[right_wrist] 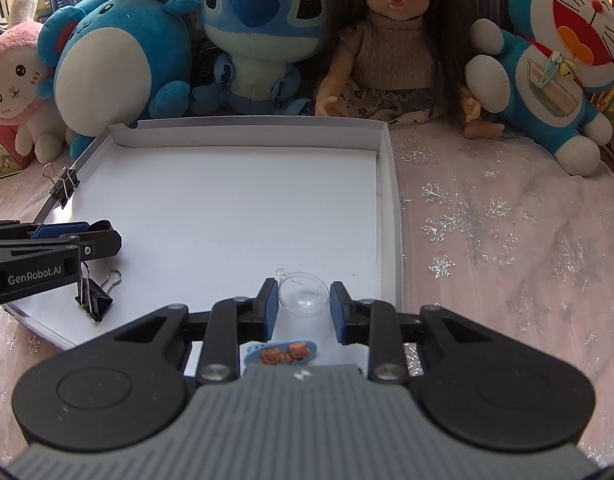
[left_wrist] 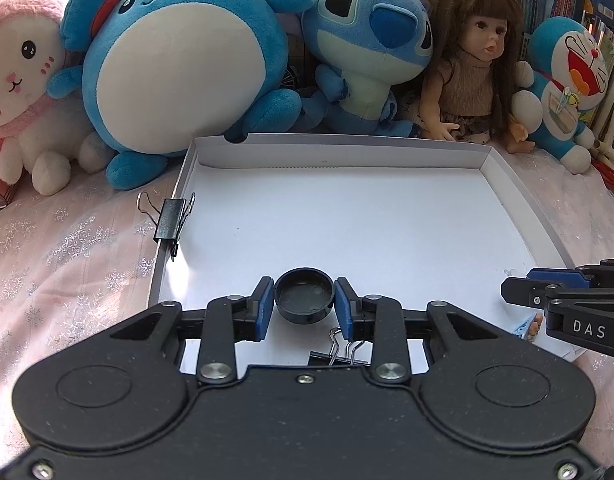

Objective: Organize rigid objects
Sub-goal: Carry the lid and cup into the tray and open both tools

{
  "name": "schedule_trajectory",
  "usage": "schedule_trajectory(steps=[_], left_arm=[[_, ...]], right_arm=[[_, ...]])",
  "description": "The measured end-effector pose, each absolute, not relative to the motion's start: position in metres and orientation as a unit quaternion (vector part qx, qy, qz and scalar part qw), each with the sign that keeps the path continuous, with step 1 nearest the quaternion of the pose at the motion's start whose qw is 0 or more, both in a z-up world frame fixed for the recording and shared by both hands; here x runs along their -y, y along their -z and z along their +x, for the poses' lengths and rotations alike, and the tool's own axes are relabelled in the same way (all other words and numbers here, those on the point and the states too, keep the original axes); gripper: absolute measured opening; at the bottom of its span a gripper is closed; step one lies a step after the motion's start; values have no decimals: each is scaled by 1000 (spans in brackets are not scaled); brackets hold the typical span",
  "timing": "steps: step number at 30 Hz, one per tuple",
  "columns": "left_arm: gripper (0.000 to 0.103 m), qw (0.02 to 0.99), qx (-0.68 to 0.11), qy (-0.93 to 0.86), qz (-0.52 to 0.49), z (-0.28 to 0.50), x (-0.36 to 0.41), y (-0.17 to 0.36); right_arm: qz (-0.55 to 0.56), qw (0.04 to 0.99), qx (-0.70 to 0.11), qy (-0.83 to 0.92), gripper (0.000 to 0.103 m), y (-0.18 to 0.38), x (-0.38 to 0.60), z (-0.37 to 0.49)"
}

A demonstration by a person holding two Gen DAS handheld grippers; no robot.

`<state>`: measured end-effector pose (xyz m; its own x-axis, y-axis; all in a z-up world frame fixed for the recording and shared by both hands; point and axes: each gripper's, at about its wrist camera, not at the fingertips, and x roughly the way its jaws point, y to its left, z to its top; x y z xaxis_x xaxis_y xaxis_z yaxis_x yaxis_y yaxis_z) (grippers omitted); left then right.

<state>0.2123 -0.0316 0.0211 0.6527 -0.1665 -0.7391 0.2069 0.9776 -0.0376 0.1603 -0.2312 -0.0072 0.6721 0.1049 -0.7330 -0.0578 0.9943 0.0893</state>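
Observation:
A shallow white tray [left_wrist: 343, 152] lies on the pink cloth, also in the right wrist view [right_wrist: 383, 168]. My left gripper [left_wrist: 304, 300] is shut on a round black cap [left_wrist: 304, 300] just above the tray's near part. My right gripper [right_wrist: 303, 300] is shut on a clear plastic dome [right_wrist: 303, 294] near the tray's right wall. A black binder clip [left_wrist: 339, 350] lies in the tray under my left gripper; it shows in the right wrist view [right_wrist: 95, 298]. A blue hair clip with two bears [right_wrist: 281, 354] lies under my right gripper.
Another binder clip [left_wrist: 169, 220] is clamped on the tray's left wall. Plush toys [left_wrist: 179, 64] and a doll [left_wrist: 471, 72] sit along the tray's far side before a bookshelf. My right gripper's fingers [left_wrist: 547, 292] reach in at the left view's right edge.

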Motion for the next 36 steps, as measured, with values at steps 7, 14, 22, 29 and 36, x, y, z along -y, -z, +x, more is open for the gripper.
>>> schedule_trajectory(steps=[7, 14, 22, 29, 36], left_arm=[[31, 907, -407, 103, 24, 208, 30, -17], [31, 907, -406, 105, 31, 201, 30, -14], [32, 908, -403, 106, 36, 195, 31, -15], [50, 925, -367, 93, 41, 182, 29, -30], [78, 941, -325, 92, 26, 158, 24, -47]], right_arm=[[28, 914, -402, -44, 34, 9, 232, 157], [21, 914, -401, -47, 34, 10, 231, 150], [15, 915, -401, -51, 32, 12, 231, 145], [33, 926, -370, -64, 43, 2, 241, 134], [14, 941, -329, -76, 61, -11, 246, 111]])
